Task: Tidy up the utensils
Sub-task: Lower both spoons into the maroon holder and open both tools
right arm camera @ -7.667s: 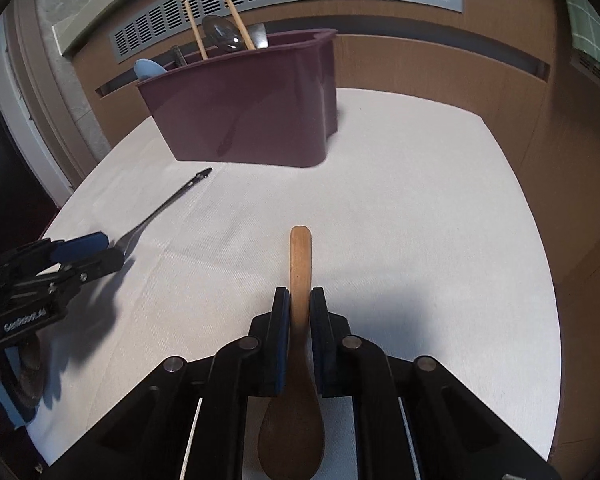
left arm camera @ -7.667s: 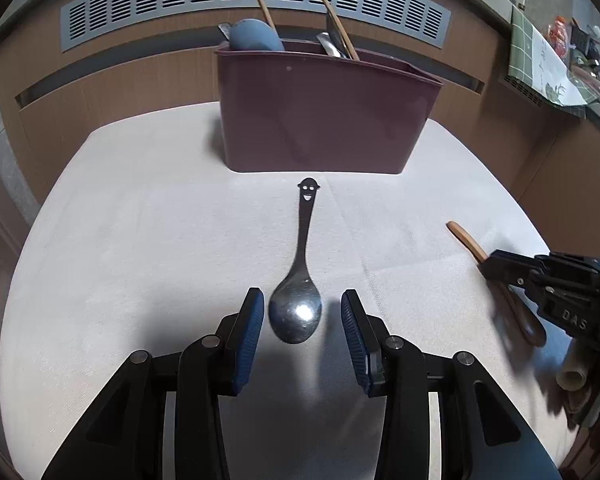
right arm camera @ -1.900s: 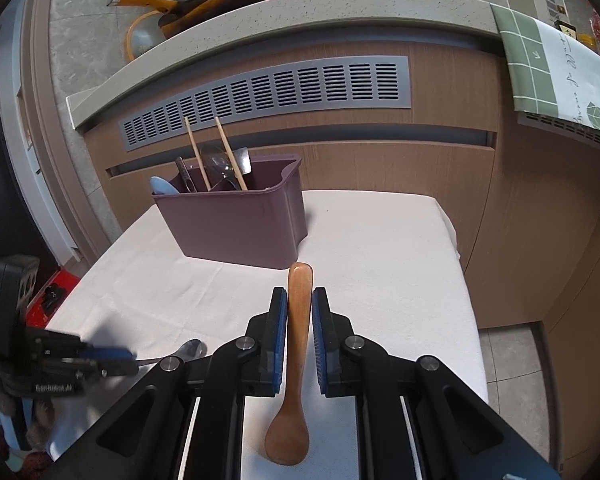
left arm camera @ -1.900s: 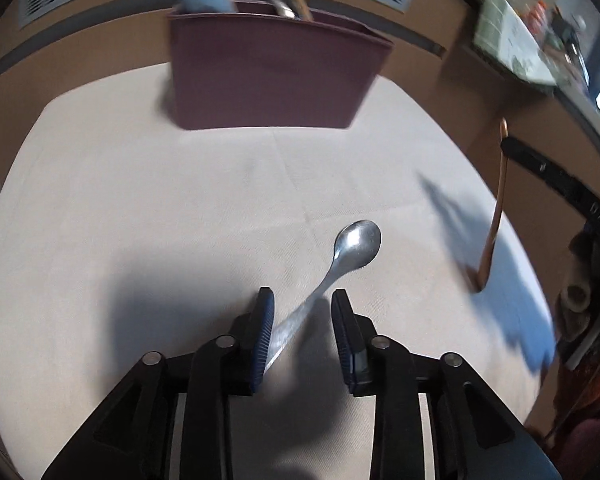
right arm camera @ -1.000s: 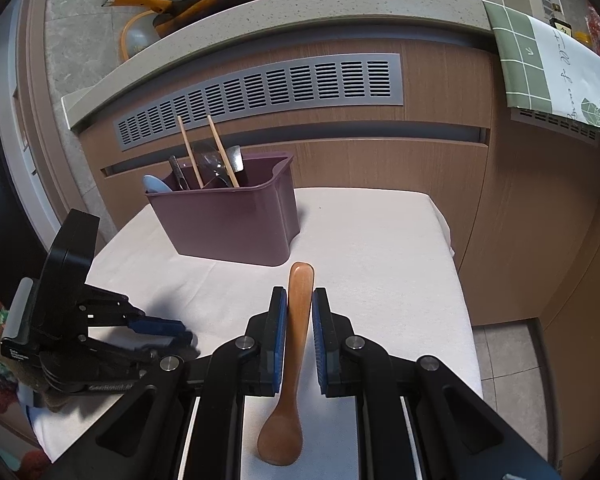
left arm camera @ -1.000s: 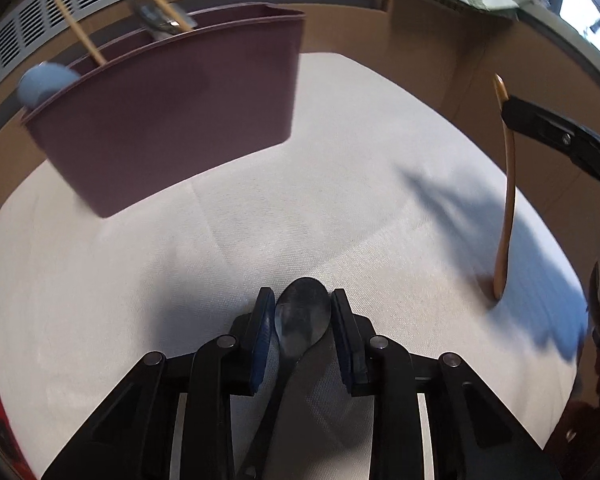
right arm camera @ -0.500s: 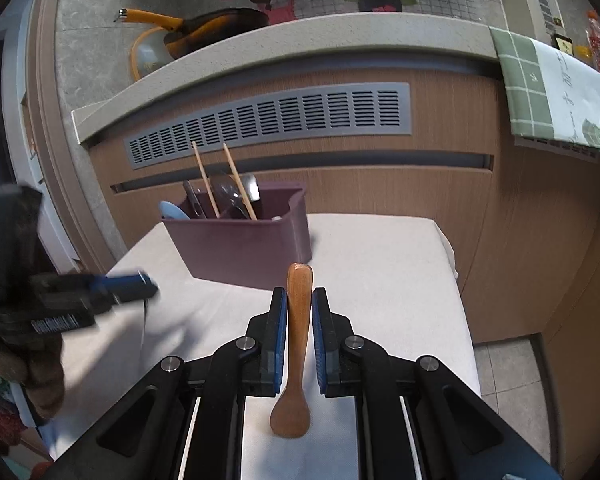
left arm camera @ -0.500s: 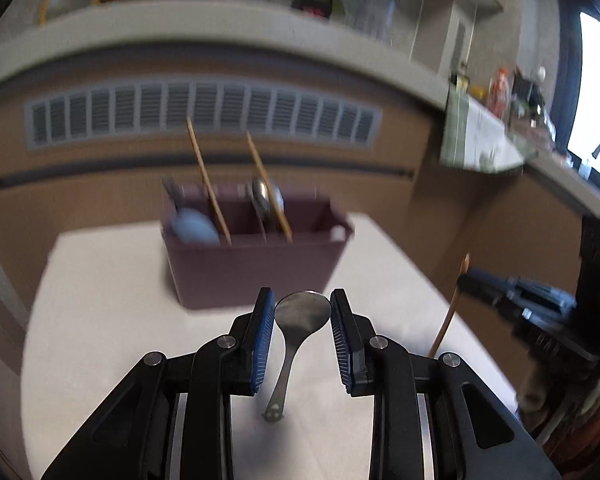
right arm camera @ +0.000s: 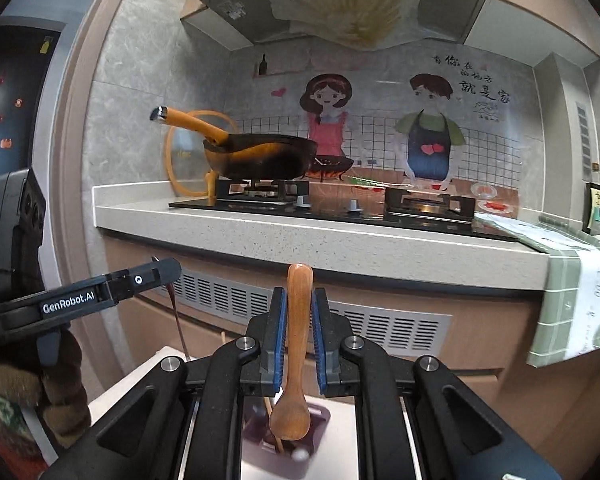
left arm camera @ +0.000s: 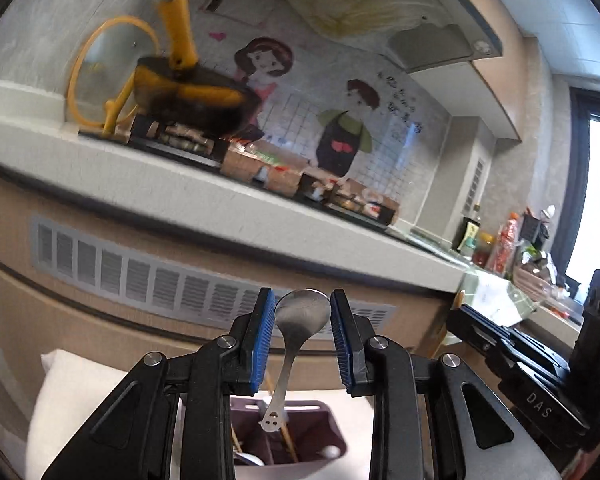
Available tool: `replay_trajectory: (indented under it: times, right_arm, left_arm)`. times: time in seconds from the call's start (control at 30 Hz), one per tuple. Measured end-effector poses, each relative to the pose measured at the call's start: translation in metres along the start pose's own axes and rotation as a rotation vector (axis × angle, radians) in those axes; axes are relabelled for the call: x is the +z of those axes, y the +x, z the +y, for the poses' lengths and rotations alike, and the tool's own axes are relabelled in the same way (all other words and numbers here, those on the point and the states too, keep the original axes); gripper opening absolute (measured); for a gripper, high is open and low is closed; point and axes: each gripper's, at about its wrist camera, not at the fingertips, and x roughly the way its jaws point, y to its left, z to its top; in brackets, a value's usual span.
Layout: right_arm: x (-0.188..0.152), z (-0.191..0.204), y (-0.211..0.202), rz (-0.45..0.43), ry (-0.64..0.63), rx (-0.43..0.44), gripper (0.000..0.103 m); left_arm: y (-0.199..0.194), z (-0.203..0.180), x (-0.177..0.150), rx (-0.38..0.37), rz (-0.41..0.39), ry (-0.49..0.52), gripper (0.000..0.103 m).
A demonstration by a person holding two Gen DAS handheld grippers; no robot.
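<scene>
A: What do I see on my screens, biggest first?

B: The kitchen counter (right arm camera: 300, 236) fills the back, with a dark frying pan (right arm camera: 260, 158) on the stove. Below, the purple utensil caddy (left arm camera: 300, 432) stands on the white table (left arm camera: 68, 408); in both views my own gripper arms cut off most of it, and what lies inside is hard to make out.

A: And the grippers?

B: My left gripper (left arm camera: 302, 336) is clamped on the bowl of the metal spoon (left arm camera: 292, 344). The spoon is held in the air over the caddy, its long axis nearly vertical, bowl up, the handle end hanging over the caddy opening. My right gripper (right arm camera: 299, 336) is closed tight on the handle of the wooden spoon (right arm camera: 296, 356), also nearly upright above the caddy, but with the bowl down.
</scene>
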Motion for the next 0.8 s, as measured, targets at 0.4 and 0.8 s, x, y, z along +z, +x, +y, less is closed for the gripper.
replay_trajectory:
  times: [0.4,0.8]
  right_arm:
    - [-0.074,0.0,0.094,0.196,0.085,0.025,0.012]
    - [-0.139,-0.011,0.056,0.332,0.193,0.06,0.021]
  left_arm:
    - [0.066,0.055,-0.078,0.011,0.195,-0.095,0.037]
    - [-0.025,0.026,-0.124,0.173,0.231,0.102,0.042]
